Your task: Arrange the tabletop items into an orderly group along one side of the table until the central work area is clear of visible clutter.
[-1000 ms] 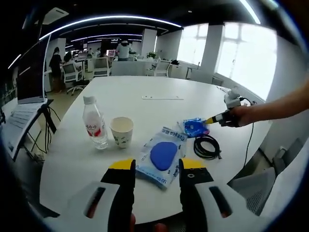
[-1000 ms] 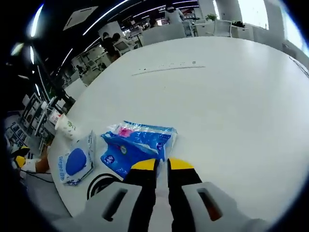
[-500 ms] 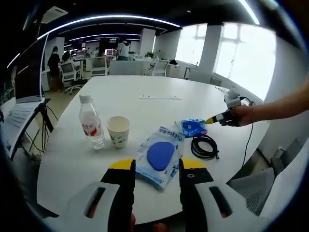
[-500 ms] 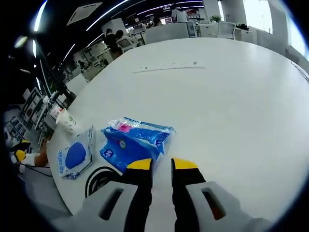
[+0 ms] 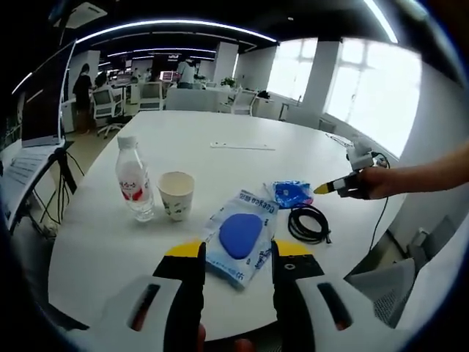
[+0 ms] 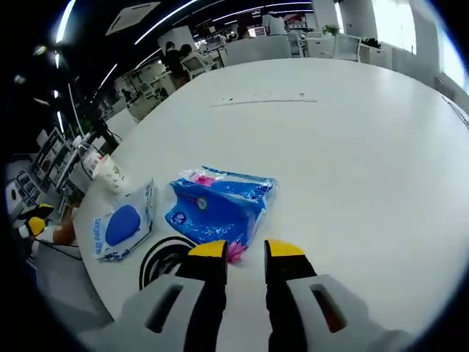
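My left gripper [image 5: 238,249] is open, low over the near table edge, and a clear pouch with a blue mask [image 5: 239,236] lies flat just ahead of its jaws. To the left stand a water bottle [image 5: 132,180] and a paper cup [image 5: 176,195]. Right of the pouch lie a blue tissue pack [image 5: 293,193] and a black cable coil [image 5: 309,223]. My right gripper [image 6: 245,250] is open at the near edge of the tissue pack [image 6: 220,207], with the pack's pink corner between its jaws. The cable coil [image 6: 165,257], mask pouch [image 6: 121,224] and cup [image 6: 110,174] lie to its left.
All items sit near one curved edge of a large white round table [image 5: 220,132]. A thin strip [image 5: 242,147] lies at its middle. A laptop on a stand [image 5: 29,147] is off the left side, a grey chair [image 5: 385,282] off the right. A person's arm [image 5: 425,172] holds the right gripper.
The right gripper's jaws have spread from nearly shut to open at the tissue pack's edge. The left view has drifted slightly; the things on the table have not moved.
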A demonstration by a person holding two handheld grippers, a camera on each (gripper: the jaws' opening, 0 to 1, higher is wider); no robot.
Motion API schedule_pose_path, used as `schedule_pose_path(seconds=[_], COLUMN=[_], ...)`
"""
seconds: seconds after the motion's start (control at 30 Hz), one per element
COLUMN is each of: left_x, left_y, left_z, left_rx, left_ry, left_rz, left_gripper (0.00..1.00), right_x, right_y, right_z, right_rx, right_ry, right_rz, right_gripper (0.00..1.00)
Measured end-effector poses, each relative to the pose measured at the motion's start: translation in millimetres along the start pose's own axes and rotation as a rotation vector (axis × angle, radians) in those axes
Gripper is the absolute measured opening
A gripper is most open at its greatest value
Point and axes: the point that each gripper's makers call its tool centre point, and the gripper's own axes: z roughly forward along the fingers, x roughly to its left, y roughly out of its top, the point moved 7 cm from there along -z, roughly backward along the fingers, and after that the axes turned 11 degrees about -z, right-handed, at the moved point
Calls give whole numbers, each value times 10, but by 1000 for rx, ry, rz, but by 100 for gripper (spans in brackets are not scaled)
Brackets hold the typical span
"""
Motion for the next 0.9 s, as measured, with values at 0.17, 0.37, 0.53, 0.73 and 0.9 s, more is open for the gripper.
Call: schedule_pose_path(seconds=[0.17,0.37,0.53,0.73,0.9], left_x=[17,22,3,-30,-34], left_y=[-32,-49,-71,-109,-141], left_z=[18,35,69,122,158], left_rx=[5,9,18,32,45], left_ry=[4,6,4,-3,-4], left_rz=[-15,-18,-25,-27,-26], left_gripper=[35,35,35,35,35], right_x=[-7,-23,62,117,220], right_y=[-23,-35,-69,-118,-213], right_z=[-8,1,2,-41,-62], right_rx=[-21,-44,-62,-96,-97], right_ry=[0,-2,14,7,16], right_rz=[-2,-10,-20,27,40], right_gripper=[19,20,23,24,24])
